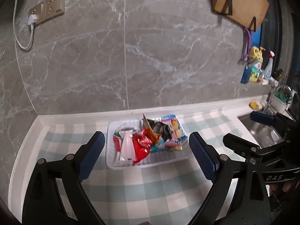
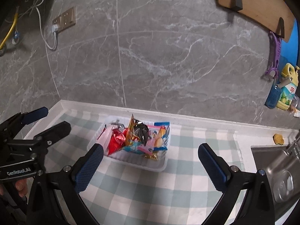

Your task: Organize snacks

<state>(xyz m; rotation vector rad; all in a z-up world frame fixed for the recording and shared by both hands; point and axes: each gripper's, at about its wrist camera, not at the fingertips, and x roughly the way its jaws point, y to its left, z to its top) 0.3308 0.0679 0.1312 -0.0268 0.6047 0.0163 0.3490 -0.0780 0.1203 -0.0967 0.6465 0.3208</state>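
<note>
A white plastic tray (image 1: 165,160) sits on the checked cloth near the back wall, and holds several snack packets: a white packet (image 1: 127,146), a red foil bag (image 1: 140,148), an orange-and-black bag (image 1: 155,129) and pink-and-blue packets (image 1: 170,133). The same tray (image 2: 161,166) and snacks show in the right wrist view, with the red bag (image 2: 116,140) at its left. My left gripper (image 1: 146,150) is open and empty, in front of the tray. My right gripper (image 2: 150,161) is open and empty, in front of the tray too. Each gripper shows at the edge of the other's view.
A steel sink (image 2: 277,170) with a tap lies to the right. Detergent bottles (image 2: 286,90) stand on the ledge behind it. A wooden board (image 1: 241,3) hangs on the marble wall. A wall socket with a plugged cable (image 1: 46,7) is at the upper left.
</note>
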